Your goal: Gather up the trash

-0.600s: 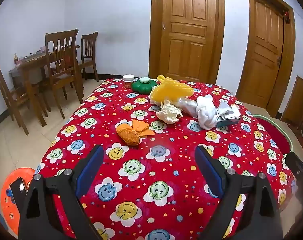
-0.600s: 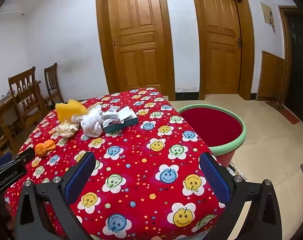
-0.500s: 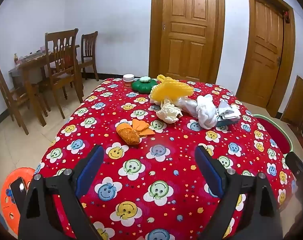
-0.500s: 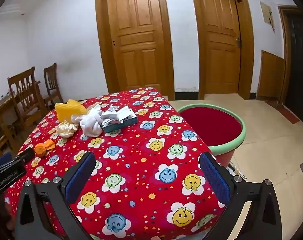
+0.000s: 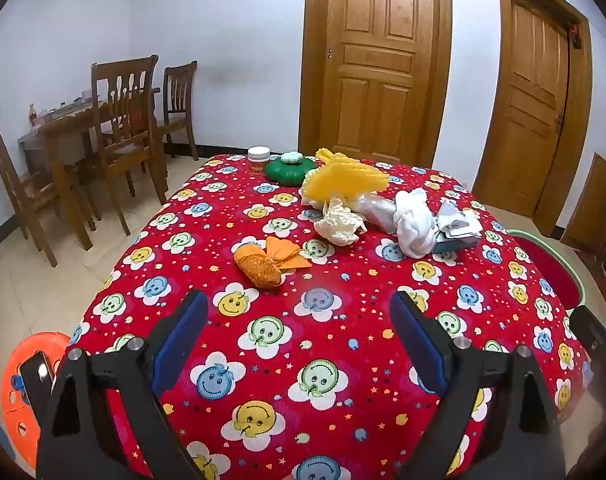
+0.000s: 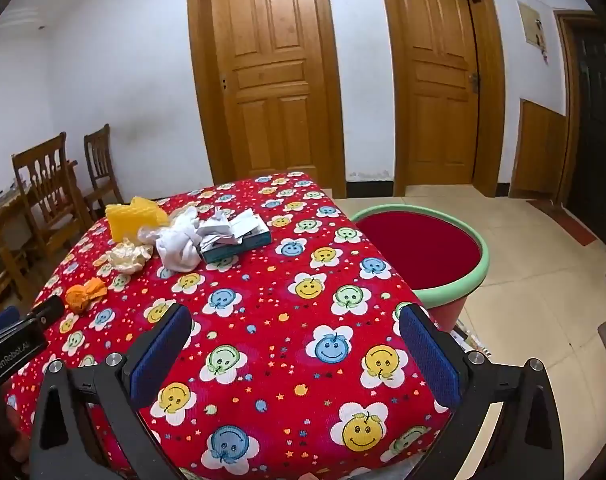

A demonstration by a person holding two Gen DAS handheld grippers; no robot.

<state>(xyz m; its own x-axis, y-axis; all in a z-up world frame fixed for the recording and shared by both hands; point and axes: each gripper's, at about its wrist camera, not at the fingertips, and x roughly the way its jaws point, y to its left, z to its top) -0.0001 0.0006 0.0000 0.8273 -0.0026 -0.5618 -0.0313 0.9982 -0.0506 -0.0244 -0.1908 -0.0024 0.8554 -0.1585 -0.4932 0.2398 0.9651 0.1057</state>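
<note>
Reading the side of the left gripper [image 6: 15, 350], I see "GenRobot.AI"; the small jar [image 5: 259, 159] far ahead has a red label too small to read. Both the left gripper [image 5: 299, 338] and the right gripper [image 6: 295, 350] stand wide apart with nothing between the blue pads, above the near part of the smiley tablecloth [image 5: 287, 344]. The trash lies ahead of them: an orange wad [image 5: 263, 266] nearest, then crumpled paper [image 5: 339, 224], a white cloth [image 5: 415, 224], a yellow bag [image 5: 343, 180] and a torn teal box [image 6: 239, 240]. Right of the right gripper stands a red bin [image 6: 423, 248], partly hidden behind the table edge. Left of the left gripper, a phone [image 5: 35, 372] lies on an orange stool [image 5: 19, 400], cut off by the frame.
</note>
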